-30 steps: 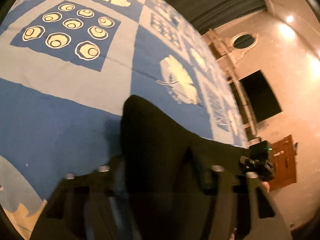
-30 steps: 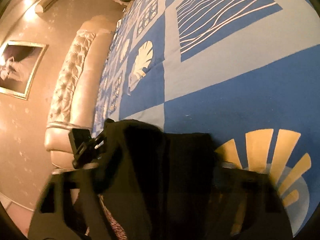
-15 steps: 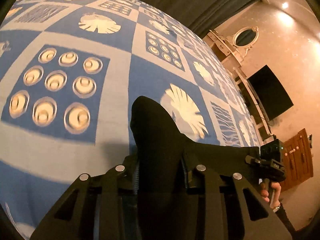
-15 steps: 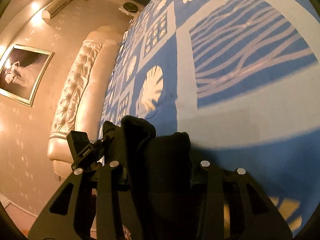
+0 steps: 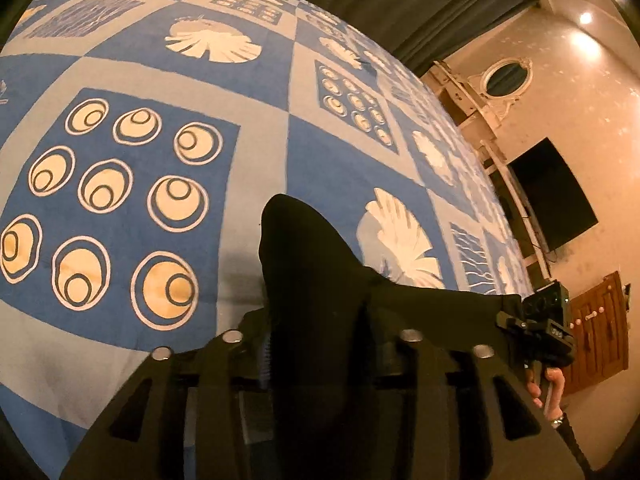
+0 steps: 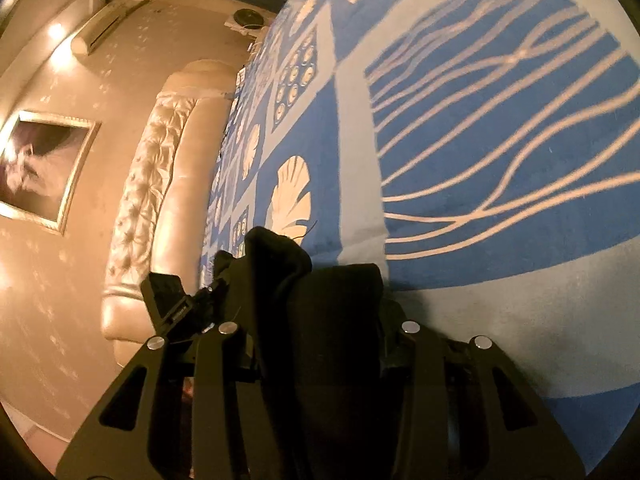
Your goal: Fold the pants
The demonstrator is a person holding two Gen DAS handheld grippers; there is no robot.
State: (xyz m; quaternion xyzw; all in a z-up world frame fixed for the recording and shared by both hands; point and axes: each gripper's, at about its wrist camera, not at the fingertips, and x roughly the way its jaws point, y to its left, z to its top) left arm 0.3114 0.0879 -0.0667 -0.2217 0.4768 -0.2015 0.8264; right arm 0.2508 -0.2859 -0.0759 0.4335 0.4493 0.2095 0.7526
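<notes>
The black pants (image 5: 312, 248) bunch up between the fingers of my left gripper (image 5: 316, 332) and stretch as a taut edge to the right, toward the other gripper (image 5: 536, 320) held in a person's hand (image 5: 548, 384). The left jaws are opening, with cloth still pinched between them. In the right wrist view the same black pants (image 6: 320, 296) fill the gap of my right gripper (image 6: 320, 332), whose jaws are also opening on the cloth. The left gripper (image 6: 176, 304) shows at that view's left. Both hold the pants just above the blue and white bedspread (image 5: 256, 152).
The patterned bedspread (image 6: 480, 120) spreads far ahead of both grippers. A cream tufted headboard (image 6: 148, 184), a framed picture (image 6: 40, 164) and a wall air conditioner (image 6: 104, 28) lie to the left. A dark screen (image 5: 556, 196), an oval mirror (image 5: 506, 76) and a wooden door (image 5: 600, 320) stand right.
Both grippers have carried the pants forward across the bed: the circle square and the wavy-line square have slid closer and lower. The cloth stays between both pairs of fingers.
</notes>
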